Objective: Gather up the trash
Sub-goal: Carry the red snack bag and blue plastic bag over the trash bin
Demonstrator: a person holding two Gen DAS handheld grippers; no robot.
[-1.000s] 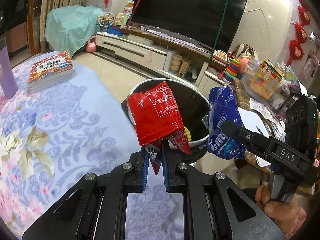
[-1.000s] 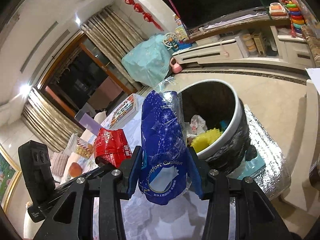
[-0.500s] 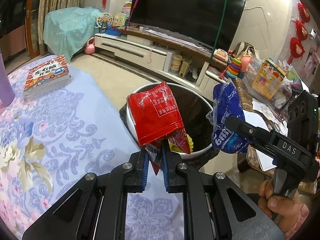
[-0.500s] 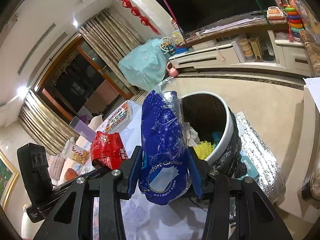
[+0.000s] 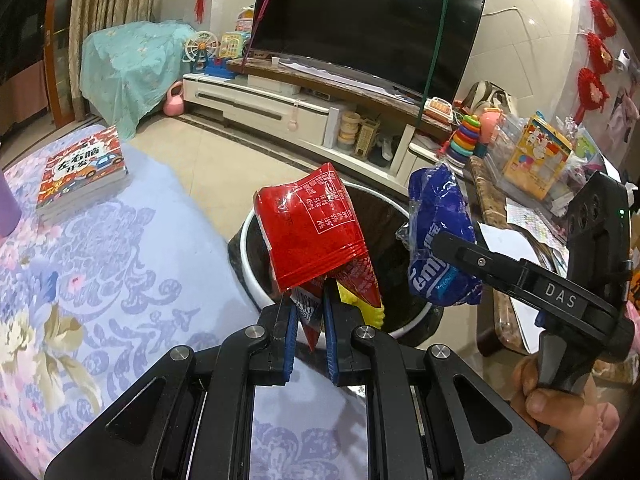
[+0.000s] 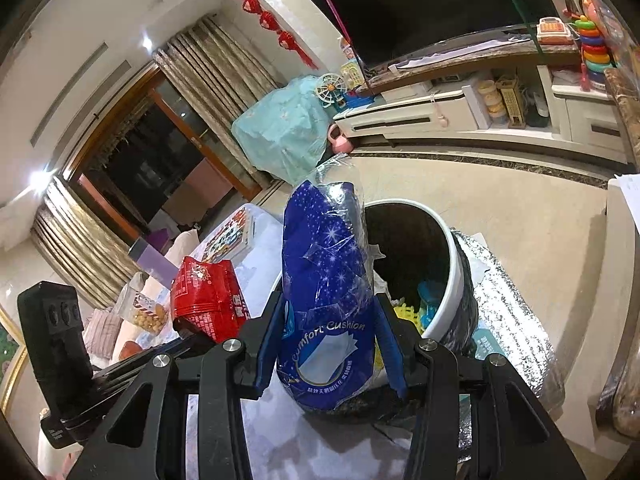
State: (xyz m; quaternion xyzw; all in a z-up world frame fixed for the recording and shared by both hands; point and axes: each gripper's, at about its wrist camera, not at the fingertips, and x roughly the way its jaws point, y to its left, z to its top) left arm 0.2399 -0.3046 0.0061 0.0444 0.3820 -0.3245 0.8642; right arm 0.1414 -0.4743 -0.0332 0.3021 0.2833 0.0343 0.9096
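Holding both pieces of trash at the bin [image 5: 256, 296], I'm at the drop step. My left gripper [image 5: 308, 320] pinches the red wrapper's [image 5: 316, 236] corner at frame centre, over the rim; my right gripper [image 6: 332, 344] clamps the blue bag [image 6: 326, 292] mid-frame, just left of the opening. Next, I judge, each must sit squarely over the hole, then release.

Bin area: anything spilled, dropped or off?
Nothing stands out. The red wrapper is pinched in the left tool, the blue bag in the right tool, both near the upright bin; no spill visible.
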